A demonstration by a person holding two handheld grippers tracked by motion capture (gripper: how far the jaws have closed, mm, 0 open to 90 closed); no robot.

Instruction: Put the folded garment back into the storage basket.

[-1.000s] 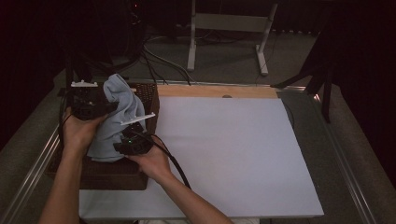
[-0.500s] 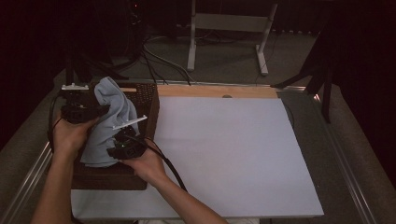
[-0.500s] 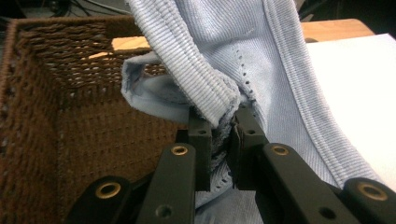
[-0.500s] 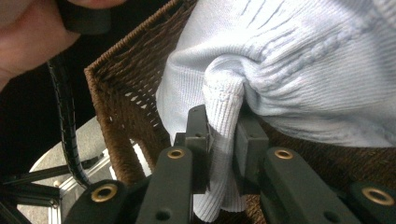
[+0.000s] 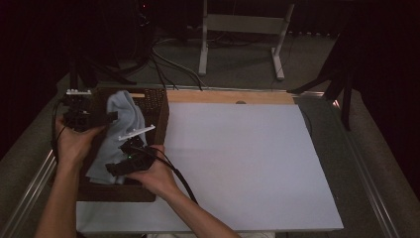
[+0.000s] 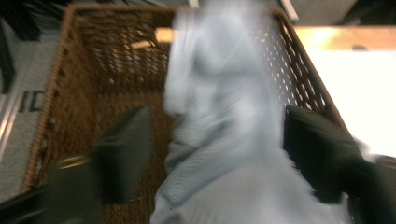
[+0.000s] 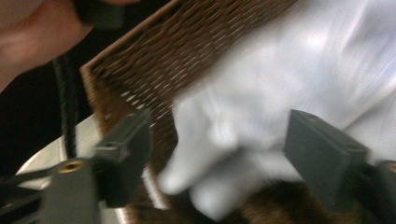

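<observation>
A light blue cloth (image 5: 125, 118) lies bunched in a brown wicker basket (image 5: 159, 105) at the table's left. My left gripper (image 5: 108, 118) reaches over the basket's far left side, and my right gripper (image 5: 115, 169) is at its near side. Both pairs of jaws have just been opening. In the left gripper view the cloth (image 6: 224, 140) hangs between the wide-apart jaws of the left gripper (image 6: 219, 154) without touching them, above the basket (image 6: 70, 93). In the right gripper view a fold of cloth (image 7: 280, 84) sits loose between the spread jaws of the right gripper (image 7: 224, 154), beside the basket wall (image 7: 177, 56).
A large white board (image 5: 237, 158) covers the table to the right of the basket, with a wooden strip (image 5: 228, 96) along its far edge. Metal rails run along both table sides. A white stand's legs (image 5: 237, 44) and cables lie on the floor beyond.
Both grippers have gone from shut on the cloth to open. The cloth has slumped lower into the basket. Both hands stayed about where they were.
</observation>
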